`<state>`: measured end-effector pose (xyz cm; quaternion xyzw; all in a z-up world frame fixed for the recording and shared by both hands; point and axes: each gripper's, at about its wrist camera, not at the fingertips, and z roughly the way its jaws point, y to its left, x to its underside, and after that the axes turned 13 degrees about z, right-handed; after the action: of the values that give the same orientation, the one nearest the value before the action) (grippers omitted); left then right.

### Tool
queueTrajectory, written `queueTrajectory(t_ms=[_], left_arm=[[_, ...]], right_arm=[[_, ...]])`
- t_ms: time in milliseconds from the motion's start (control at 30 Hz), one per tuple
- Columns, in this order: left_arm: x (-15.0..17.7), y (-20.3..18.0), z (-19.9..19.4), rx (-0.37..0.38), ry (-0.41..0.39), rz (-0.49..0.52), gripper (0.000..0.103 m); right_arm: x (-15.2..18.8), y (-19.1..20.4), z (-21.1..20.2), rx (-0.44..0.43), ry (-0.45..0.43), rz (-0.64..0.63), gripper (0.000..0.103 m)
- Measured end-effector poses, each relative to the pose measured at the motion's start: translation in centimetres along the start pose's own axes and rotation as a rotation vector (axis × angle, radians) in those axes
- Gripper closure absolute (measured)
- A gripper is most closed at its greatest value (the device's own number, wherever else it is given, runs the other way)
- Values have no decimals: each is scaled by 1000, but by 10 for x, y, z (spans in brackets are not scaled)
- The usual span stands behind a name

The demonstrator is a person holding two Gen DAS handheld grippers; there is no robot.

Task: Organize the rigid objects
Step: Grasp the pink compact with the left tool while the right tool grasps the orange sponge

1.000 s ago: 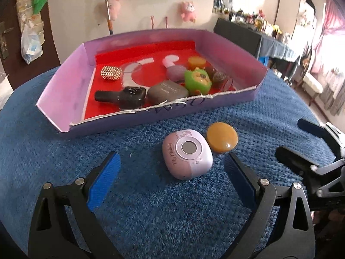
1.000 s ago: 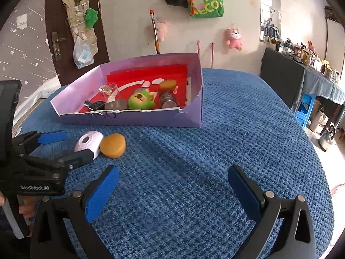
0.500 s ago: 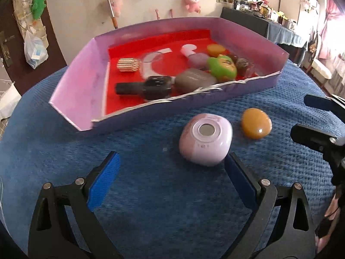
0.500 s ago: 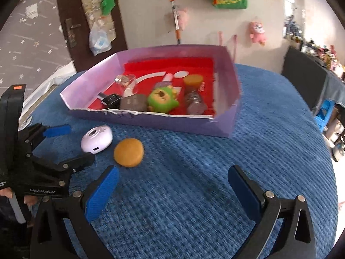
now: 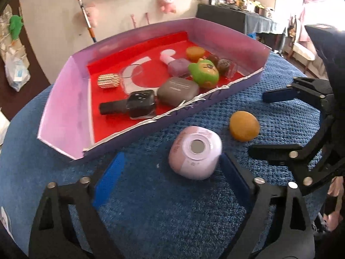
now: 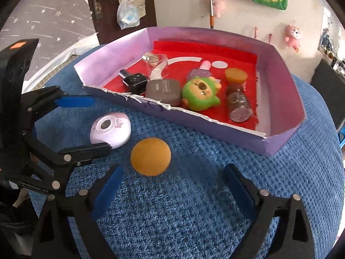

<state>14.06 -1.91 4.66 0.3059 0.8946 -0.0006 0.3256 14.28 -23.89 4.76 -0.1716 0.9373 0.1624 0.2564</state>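
Note:
A pale pink round case [image 5: 195, 152] [image 6: 111, 129] lies on the blue cloth in front of the purple box [image 5: 64, 108] [image 6: 286, 90]. My left gripper [image 5: 170, 172] [image 6: 83, 125] is open, its fingers on either side of the case, the right pad almost against it. An orange disc [image 5: 244, 125] [image 6: 151, 156] lies to the right of the case. My right gripper [image 6: 173, 188] [image 5: 264, 125] is open just behind the disc, nothing between its pads. Inside the box lie a green toy [image 5: 203, 75], a grey case [image 5: 177, 91], a black bottle [image 5: 133, 105] and several small items.
The box has a torn low front wall [image 5: 172, 116] and a red floor. The blue cloth [image 6: 215, 194] covers a round table whose edge curves away at the right. A dark door [image 6: 120, 6] and a wall with hanging toys stand behind.
Both grippers have moved forward and lower. The left one now has the pink case between its fingers; the right one has swung left up to the orange disc.

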Motion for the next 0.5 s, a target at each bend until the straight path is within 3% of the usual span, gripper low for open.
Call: queueTrajectory(t_ms=[167, 367, 500], left_arm=[[-6, -2, 6, 59, 2, 24, 34], [-8, -6, 14, 131, 8, 31, 54], [-8, -6, 13, 133, -7, 27, 57]], right_arm=[[-3, 5, 5, -5, 6, -34, 17], [-5, 10, 7, 2, -13, -93, 37], [-2, 14, 3, -37, -30, -108, 63]])
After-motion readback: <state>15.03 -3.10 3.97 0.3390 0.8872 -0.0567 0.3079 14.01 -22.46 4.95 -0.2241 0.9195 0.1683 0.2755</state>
